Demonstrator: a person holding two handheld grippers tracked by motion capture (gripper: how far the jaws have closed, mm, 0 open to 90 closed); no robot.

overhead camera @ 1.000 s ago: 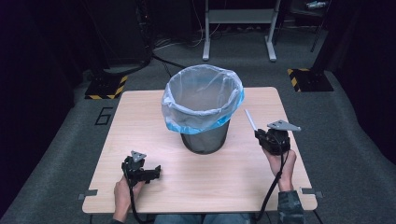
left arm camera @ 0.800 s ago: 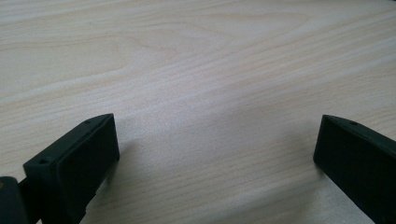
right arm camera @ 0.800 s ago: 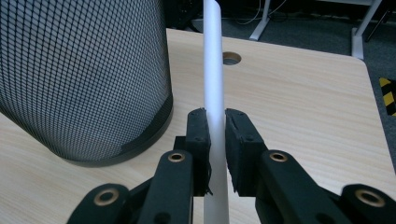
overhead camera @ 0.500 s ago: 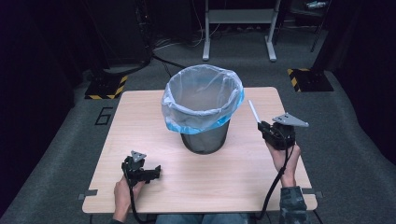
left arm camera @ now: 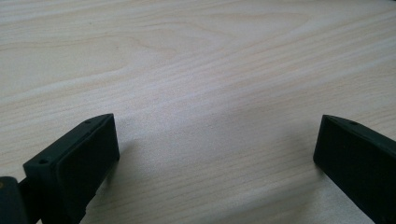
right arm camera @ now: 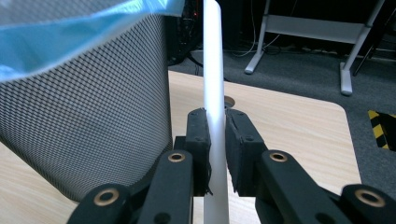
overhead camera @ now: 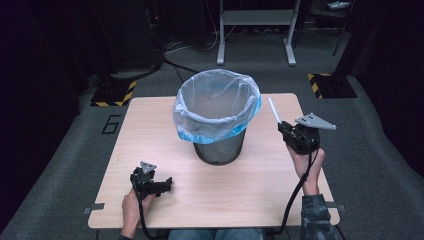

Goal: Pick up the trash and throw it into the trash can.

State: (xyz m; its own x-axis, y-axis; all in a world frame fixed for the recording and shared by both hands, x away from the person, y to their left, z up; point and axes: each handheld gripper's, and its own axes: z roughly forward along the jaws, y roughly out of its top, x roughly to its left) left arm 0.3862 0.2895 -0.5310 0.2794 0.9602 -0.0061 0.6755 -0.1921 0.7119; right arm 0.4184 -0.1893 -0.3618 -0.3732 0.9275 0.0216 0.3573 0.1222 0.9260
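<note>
Right gripper [right arm camera: 216,140] clamping white straw [right arm camera: 214,79] beside bin [overhead camera: 218,120], left gripper [left arm camera: 215,154] fingers wide — over table [overhead camera: 150,135]

Bright table, dark room all around.

Light falls from above onto the table [overhead camera: 150,130], its pale wood evenly lit, while the floor and the far background sink into near black with a faint purple cast at the frame edges of the high view. The bin [overhead camera: 218,122] drops a soft, short shadow at its foot; its clear liner catches a mild sheen. The high view is soft and slightly grainy. In the left gripper view the wood grain is sharp in the middle, and a broad dim shadow lies between the left tool's [left arm camera: 217,154] dark jaws. In the right gripper view the white stick [right arm camera: 215,93] glares brightly, nearly washed out, and the near linkage blurs slightly.
</note>
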